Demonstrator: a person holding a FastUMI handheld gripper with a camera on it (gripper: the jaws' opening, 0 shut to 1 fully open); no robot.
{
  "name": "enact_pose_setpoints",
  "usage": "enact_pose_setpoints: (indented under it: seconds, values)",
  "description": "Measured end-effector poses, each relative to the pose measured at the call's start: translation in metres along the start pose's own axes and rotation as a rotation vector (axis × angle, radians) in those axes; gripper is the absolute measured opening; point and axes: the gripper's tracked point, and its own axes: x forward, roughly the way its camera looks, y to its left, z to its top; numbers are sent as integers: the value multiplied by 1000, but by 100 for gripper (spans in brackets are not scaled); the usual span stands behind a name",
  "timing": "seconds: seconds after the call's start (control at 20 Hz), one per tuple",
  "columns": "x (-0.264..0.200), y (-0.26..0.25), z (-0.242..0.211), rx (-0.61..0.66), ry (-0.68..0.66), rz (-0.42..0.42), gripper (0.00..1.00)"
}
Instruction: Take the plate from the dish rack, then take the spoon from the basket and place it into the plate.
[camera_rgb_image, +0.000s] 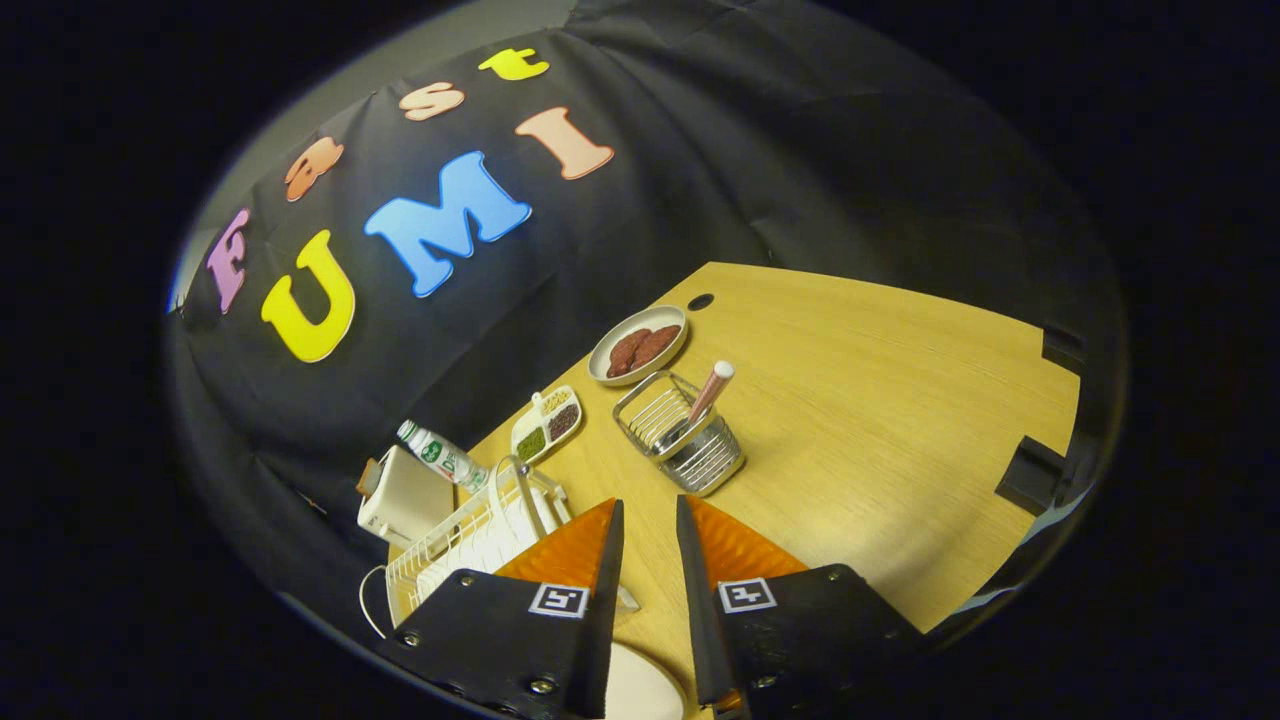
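While the plate (640, 690) lies on the table (880, 430) beneath the narrowly parted, empty gripper (650, 520), spoon (708, 392) stands in basket (690, 440) ahead: fetch-spoon step, approach and widening needed.

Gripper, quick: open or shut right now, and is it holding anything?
Gripper: open, fingers parted with bare table between them, holding nothing; a pale plate lies under them, and the basket with the spoon stands beyond the tips.
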Motion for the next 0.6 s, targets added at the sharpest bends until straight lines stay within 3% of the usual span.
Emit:
enact_pose_setpoints:
  seconds: [0.4, 0.6]
  values:
    - [55, -28, 38, 125, -78, -118, 33]
    - [73, -33, 47, 163, -85, -133, 33]
